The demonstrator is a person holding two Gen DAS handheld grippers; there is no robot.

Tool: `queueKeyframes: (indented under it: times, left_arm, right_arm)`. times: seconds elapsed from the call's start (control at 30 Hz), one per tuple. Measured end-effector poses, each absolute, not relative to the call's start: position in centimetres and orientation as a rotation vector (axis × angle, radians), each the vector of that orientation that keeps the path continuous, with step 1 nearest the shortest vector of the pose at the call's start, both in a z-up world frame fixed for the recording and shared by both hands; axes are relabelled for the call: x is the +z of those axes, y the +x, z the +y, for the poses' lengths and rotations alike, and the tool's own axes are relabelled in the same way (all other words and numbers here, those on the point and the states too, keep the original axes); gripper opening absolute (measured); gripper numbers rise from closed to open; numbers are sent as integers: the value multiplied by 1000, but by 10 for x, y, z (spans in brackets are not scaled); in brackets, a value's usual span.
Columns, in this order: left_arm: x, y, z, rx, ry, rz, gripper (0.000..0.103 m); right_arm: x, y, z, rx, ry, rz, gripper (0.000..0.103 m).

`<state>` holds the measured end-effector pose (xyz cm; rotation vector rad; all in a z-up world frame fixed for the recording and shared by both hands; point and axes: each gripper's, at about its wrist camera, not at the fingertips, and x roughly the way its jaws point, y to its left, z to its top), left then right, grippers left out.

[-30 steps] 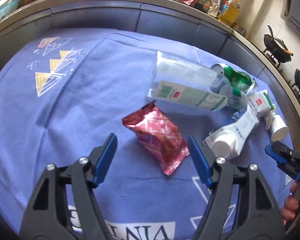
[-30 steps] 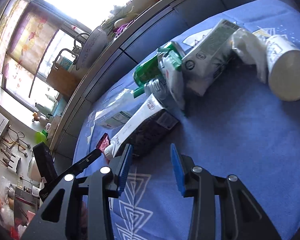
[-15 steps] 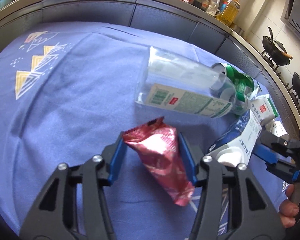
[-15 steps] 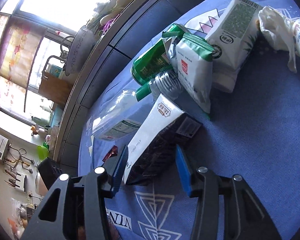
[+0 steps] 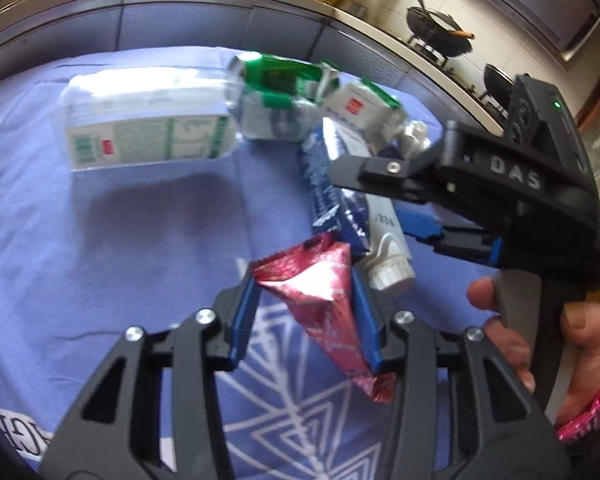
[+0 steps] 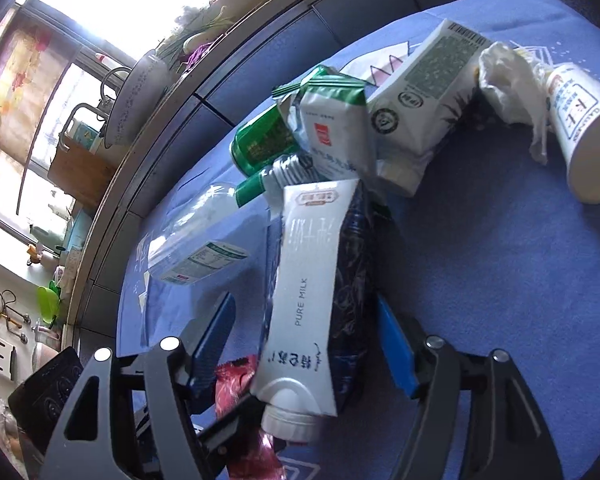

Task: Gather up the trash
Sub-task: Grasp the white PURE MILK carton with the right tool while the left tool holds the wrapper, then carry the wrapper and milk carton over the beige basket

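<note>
Now: wrapper clamped, milk carton straddled

Left gripper (image 5: 304, 312) has its blue jaws clenched on the red foil wrapper (image 5: 324, 300), which hangs tilted between them, its lower end trailing past the right jaw, above the blue cloth-covered surface (image 5: 120, 248).

Right gripper (image 6: 304, 344) has its jaws spread apart, one on each side of the milk carton (image 6: 312, 280); whether the pads touch it cannot be told. The carton lies on the surface with its white cap toward the right wrist camera, and the wrapper sits just beside its cap end.

Taking the milk carton as landmark: a clear plastic bottle (image 5: 148, 124) with a green-and-white label lies on its side to the carton's left in the left wrist view. A green can (image 6: 260, 144) and a small white-and-green pouch (image 6: 332, 132) crowd the carton's far end. Beyond those rest a larger white carton (image 6: 428, 92), a crumpled tissue (image 6: 508, 80) and a paper cup (image 6: 580, 128) on its side.
</note>
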<state>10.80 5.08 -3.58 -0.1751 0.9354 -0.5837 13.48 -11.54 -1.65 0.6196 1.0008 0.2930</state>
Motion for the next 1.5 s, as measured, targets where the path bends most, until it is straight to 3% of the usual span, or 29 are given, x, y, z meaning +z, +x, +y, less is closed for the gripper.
queueKeyframes:
  times: [0.4, 0.6, 0.63, 0.67, 0.97, 1.5]
  left_arm:
    - [-44, 101, 31, -483, -78, 968, 46]
    - [-51, 97, 41, -456, -92, 985, 46]
    - [-51, 95, 42, -457, -92, 982, 43]
    - [-51, 95, 41, -460, -91, 982, 42]
    - [-35, 89, 36, -493, -86, 953, 39]
    - [8, 98, -122, -733, 136, 883, 39]
  right_arm:
    - [-8, 96, -115, 280, 269, 920, 71]
    - [-25, 96, -107, 342, 283, 961, 71]
    - [-26, 95, -108, 361, 288, 966, 68]
    - [-27, 94, -107, 400, 302, 960, 53]
    - [-6, 62, -134, 427, 317, 857, 51]
    - [5, -12, -311, 147, 542, 675, 51]
